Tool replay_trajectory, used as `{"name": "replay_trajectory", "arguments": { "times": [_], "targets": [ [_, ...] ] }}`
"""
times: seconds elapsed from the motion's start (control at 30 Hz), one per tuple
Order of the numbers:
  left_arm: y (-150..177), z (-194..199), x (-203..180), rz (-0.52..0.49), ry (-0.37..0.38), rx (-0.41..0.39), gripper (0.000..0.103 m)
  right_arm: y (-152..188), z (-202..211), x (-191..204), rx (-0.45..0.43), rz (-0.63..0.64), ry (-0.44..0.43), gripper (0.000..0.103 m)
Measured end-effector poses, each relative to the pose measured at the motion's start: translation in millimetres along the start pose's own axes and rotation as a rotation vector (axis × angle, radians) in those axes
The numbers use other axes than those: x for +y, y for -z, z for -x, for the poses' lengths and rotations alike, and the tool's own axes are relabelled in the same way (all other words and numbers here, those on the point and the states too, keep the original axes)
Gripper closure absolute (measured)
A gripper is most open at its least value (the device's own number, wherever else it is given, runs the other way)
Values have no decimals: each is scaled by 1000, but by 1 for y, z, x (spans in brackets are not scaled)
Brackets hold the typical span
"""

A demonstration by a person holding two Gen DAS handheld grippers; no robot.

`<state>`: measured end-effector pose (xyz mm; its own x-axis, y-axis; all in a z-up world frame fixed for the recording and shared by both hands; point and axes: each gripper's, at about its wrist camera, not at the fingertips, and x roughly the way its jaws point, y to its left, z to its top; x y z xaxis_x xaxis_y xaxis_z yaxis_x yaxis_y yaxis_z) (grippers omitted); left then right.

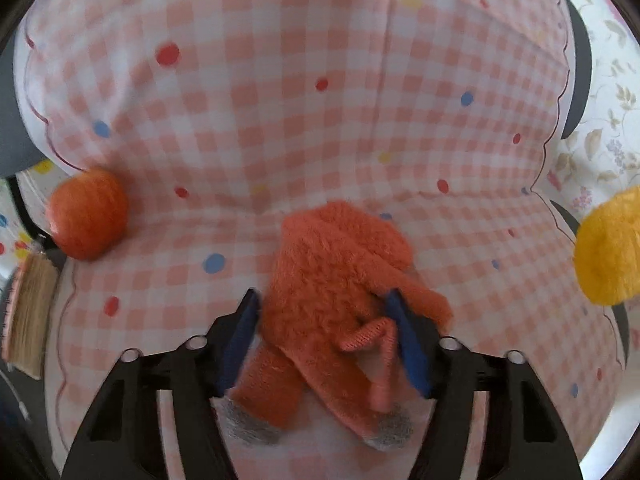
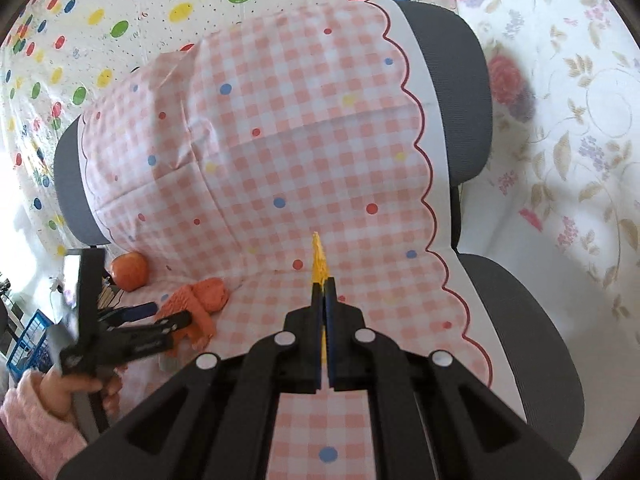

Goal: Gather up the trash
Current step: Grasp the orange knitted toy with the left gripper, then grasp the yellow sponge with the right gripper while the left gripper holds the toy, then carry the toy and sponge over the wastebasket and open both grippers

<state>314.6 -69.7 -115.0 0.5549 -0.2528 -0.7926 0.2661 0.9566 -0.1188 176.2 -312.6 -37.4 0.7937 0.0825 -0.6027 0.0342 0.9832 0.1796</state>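
Orange ball (image 1: 88,214): it lies at the left edge of the chair seat (image 2: 400,320), near the fold where the seat meets the backrest, well apart from both grippers; it looks round and firm, so it may roll when touched.
Left gripper (image 1: 324,340): the jaws are spread, one on each side of the orange knitted glove (image 1: 336,312), and I judge they are not yet pressing it.
Orange knitted glove: it lies on the checked cloth (image 1: 280,100), left of the seat's middle; probably light, soft and limp, so a hold across the thick middle part is safer than at a loose finger.
Right gripper (image 2: 324,292): the jaws are clenched on a thin yellow thing (image 2: 319,258), which sticks out past the tips.
Yellow thing: it seems fuzzy and very light.
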Motion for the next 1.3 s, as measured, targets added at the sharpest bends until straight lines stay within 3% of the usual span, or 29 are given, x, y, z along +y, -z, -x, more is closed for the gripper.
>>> {"name": "replay_trajectory", "arguments": {
  "times": [0.07,0.17,0.47,0.63,0.77,0.93,1.1,1.3],
  "targets": [
    [-1,0,-2,-17,10,-7,65,4,3,-1,9,-2,-7,102],
    [3,11,-7,-39,44,-37,86,8,6,-1,16,-12,-17,102],
    [27,133,-32,-76,150,-258,87,18,47,10,-6,-6,-35,101],
    [58,179,-44,-95,161,-297,87,30,70,20,-19,-2,-70,101],
    [90,191,-54,-125,136,-329,87,48,79,29,-5,8,-89,101],
    [118,186,-57,-120,113,-314,87,71,84,31,23,36,-72,101],
    [134,190,-69,-117,170,-323,87,95,102,18,8,15,-54,101],
    [139,206,-124,-187,295,-395,87,110,149,-19,-60,-36,18,101]
  ]
}}
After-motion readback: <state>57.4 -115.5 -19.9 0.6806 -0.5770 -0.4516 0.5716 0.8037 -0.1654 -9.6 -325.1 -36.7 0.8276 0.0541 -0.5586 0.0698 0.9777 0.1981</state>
